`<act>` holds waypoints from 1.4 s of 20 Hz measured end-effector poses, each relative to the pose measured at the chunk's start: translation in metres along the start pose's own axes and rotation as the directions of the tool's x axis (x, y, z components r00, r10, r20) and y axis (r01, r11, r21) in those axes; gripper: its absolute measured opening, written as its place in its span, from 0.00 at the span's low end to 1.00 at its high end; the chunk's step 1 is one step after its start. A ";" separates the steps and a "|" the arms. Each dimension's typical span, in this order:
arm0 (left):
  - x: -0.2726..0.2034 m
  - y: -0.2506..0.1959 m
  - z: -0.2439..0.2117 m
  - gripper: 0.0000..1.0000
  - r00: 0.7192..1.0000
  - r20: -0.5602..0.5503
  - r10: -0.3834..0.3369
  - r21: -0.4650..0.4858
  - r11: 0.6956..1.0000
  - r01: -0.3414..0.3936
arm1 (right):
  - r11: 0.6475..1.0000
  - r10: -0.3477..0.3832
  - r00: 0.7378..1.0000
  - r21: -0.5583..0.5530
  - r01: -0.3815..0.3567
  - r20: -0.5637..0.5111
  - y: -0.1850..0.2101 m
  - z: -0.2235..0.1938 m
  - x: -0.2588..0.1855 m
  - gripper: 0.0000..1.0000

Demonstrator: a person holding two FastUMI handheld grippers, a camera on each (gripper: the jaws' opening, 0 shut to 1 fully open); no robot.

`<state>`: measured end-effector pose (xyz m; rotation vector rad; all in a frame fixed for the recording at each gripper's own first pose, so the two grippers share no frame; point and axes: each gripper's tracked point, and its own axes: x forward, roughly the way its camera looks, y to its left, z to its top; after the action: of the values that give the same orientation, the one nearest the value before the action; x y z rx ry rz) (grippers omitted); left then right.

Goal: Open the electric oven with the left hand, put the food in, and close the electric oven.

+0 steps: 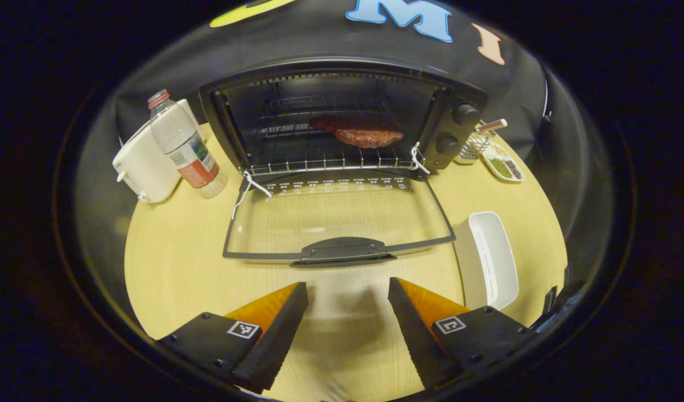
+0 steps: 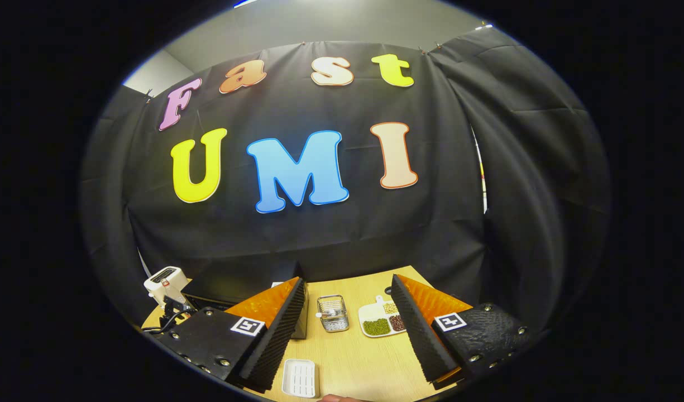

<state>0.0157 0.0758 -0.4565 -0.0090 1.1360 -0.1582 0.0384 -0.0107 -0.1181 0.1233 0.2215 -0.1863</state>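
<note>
Food (image 1: pixel 363 134) lies already on the wire rack inside the electric oven (image 1: pixel 342 120), and the glass door (image 1: pixel 339 215) hangs fully down over the table (image 1: pixel 174 262), so we judge that only the closing is left. In the left gripper view, the left gripper (image 1: pixel 347 312) is low over the table, just before the door handle (image 1: pixel 343 251), with its fingers spread and holding nothing; we think this place suits lifting the door from below. A white tray (image 1: pixel 489 259) stands empty at the right of the door, and a bottle (image 1: pixel 184 146) at the left.

In the right gripper view, we see the right gripper (image 2: pixel 347 329) raised and tilted upward toward the booth's wall, fingers wide apart and empty, away from the work. Between them, farther off, stand a small grater (image 2: pixel 333 312) and a dish of beans (image 2: pixel 383 322).
</note>
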 end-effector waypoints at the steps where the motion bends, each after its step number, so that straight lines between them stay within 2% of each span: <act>1: 0.005 -0.001 -0.001 1.00 1.000 -0.018 -0.005 -0.004 1.000 0.005 | 1.000 -0.008 1.000 -0.001 0.008 0.000 -0.004 0.000 -0.001 0.95; 6: 0.030 0.003 -0.002 0.98 0.997 -0.078 0.011 0.011 1.000 -0.010 | 0.999 -0.041 0.999 0.004 0.041 -0.009 -0.019 -0.003 -0.004 0.95; 11: 0.045 0.007 -0.001 0.98 0.993 -0.116 0.025 -0.017 1.000 -0.027 | 0.998 -0.056 0.998 0.004 0.056 -0.014 -0.026 -0.007 -0.005 0.95; 12: 0.046 0.007 -0.003 1.00 0.992 -0.126 0.022 -0.029 0.999 -0.026 | 0.998 -0.057 0.998 0.005 0.058 -0.017 -0.028 -0.008 -0.006 0.95; 17: 0.045 0.007 0.000 0.98 0.991 -0.132 0.011 -0.028 1.000 -0.015 | 0.998 -0.060 0.998 0.008 0.060 -0.022 -0.030 -0.008 -0.006 0.95; 24: 0.010 0.005 0.012 0.98 0.999 -0.038 -0.011 -0.034 0.999 0.009 | 0.999 -0.035 0.999 0.003 0.035 -0.015 -0.018 -0.004 -0.007 0.95; 25: 0.004 0.005 0.016 0.95 1.000 -0.019 -0.012 -0.034 0.999 0.011 | 1.000 -0.028 1.000 0.000 0.028 -0.013 -0.015 -0.003 -0.007 0.95; 28: -0.010 0.004 0.025 0.97 0.999 0.025 -0.020 -0.040 0.999 0.021 | 1.000 -0.009 1.000 -0.007 0.009 -0.005 -0.007 0.000 -0.007 0.95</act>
<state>0.0349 0.0790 -0.4371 -0.0586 1.1146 -0.1531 0.0304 -0.0163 -0.1170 0.1162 0.2276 -0.1943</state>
